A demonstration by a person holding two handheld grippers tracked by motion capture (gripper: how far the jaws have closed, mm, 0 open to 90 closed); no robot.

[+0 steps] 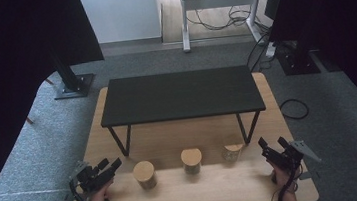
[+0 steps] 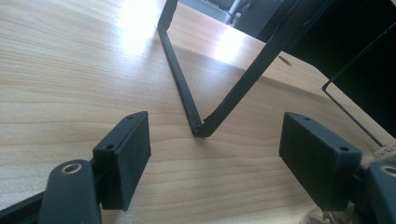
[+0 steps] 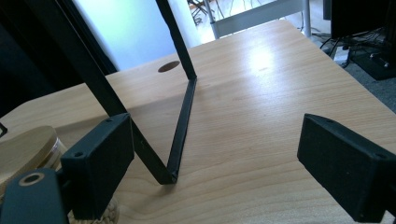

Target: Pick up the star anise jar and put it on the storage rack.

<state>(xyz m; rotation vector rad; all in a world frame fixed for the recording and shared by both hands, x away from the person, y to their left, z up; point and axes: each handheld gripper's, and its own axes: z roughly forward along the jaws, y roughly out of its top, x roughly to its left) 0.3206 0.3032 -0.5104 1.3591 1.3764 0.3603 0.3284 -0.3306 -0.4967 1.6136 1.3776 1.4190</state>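
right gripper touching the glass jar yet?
Apart. High view shows bare tabletop between the right gripper and the glass jar; its jaws stand open.

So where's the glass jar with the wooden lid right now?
In the high view the glass jar stands at the right end of the row of three containers, beside the black shelf's right leg and just left of the right gripper.

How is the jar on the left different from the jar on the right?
The left jar looks solid tan all over; the right jar looks see-through below its lid. The left jar stands nearer the table's front edge and looks bigger; the right jar stands by the black shelf's leg. Both stand upright with wooden-looking tops.
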